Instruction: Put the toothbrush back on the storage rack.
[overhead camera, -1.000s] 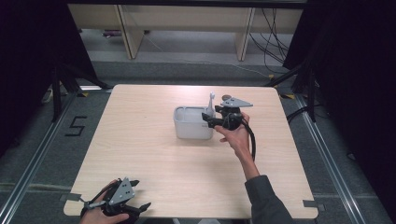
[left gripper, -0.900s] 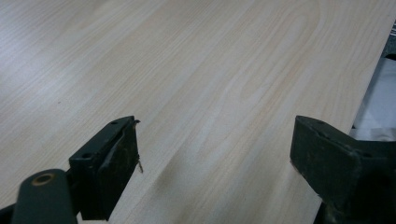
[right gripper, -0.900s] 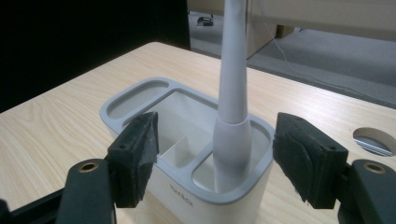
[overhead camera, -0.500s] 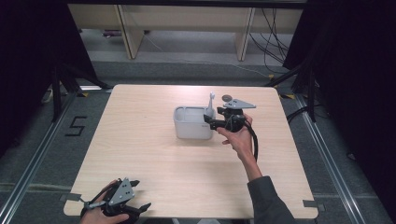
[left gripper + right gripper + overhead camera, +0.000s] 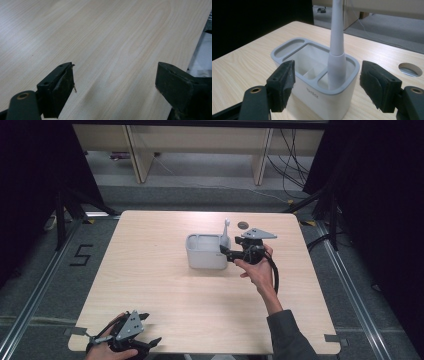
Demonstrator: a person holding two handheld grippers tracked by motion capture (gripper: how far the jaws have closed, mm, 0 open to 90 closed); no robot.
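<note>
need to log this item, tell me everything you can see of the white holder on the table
The holder is a white, plastic-looking box with rounded corners and a grey rim, split into several open compartments. It stands upright near the table's middle. A white toothbrush stands in its near corner compartment, leaning on the rim. Faint lettering marks one side.

The right gripper [image 5: 226, 253], at the right end of the white holder [image 5: 206, 256], has just been opening its jaws. They stand wide apart, and the grey toothbrush [image 5: 336, 53] stands upright in the holder's near compartment between them, with neither pad touching it.
</note>
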